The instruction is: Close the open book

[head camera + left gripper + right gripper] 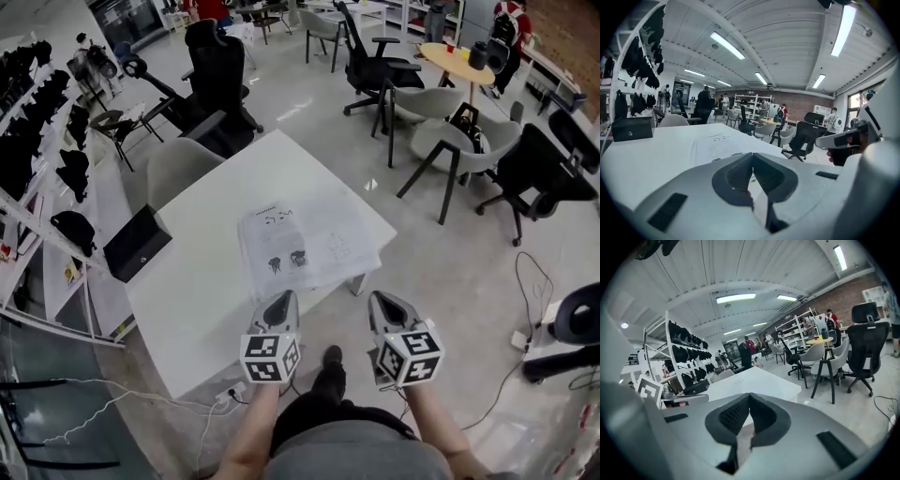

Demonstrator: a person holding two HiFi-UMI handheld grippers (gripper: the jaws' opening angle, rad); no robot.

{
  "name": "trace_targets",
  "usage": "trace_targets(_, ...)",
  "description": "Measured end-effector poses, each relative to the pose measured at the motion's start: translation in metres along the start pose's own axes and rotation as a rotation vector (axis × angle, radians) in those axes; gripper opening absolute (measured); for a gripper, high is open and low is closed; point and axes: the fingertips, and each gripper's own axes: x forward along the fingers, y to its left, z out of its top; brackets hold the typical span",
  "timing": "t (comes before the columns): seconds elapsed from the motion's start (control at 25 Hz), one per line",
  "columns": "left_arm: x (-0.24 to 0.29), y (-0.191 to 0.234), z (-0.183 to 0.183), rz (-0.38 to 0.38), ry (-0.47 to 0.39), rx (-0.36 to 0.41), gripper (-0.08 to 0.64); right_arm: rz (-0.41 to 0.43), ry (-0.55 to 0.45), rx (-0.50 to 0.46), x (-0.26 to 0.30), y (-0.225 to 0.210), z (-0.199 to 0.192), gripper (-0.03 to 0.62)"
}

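Observation:
The open book (305, 244) lies flat on the white table (206, 281), its pale printed pages facing up, near the table's front right corner. My left gripper (281, 298) hovers just at the book's near edge, its jaws shut on nothing. In the left gripper view the book (717, 145) lies ahead and slightly left of the shut left gripper (753, 154). My right gripper (382, 298) hangs off the table's near right side, over the floor. The right gripper view shows the right gripper (749, 395) with its tips together and empty, and the table (754, 380) ahead.
A black box (137, 244) sits at the table's left edge. A grey chair (178, 164) and a black office chair (217, 80) stand behind the table. More chairs and a round yellow table (457, 58) are at the right. Cables (230, 394) lie on the floor.

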Motion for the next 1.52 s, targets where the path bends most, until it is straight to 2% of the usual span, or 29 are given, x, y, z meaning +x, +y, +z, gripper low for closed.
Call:
trace_targets(0.48, 0.054, 0.023, 0.029, -0.048, -0.001, -0.008, 0.006, -0.028, -0.012, -0.002, 0.054, -0.010, 0.033, 0.005)
trace_targets(0.76, 0.071, 0.027, 0.036, -0.039, -0.006, -0.022, 0.006, -0.035, -0.011, -0.017, 0.066, -0.022, 0.045, 0.005)
trace_targets(1.0, 0.083, 0.030, 0.042, 0.018, -0.015, -0.040, 0.006, 0.007, 0.002, -0.038, 0.079, -0.033, 0.052, 0.005)
trace_targets(1.52, 0.096, 0.031, 0.054, 0.207, -0.062, -0.146, 0.006, 0.185, 0.070, -0.099, 0.117, -0.059, 0.078, 0.005)
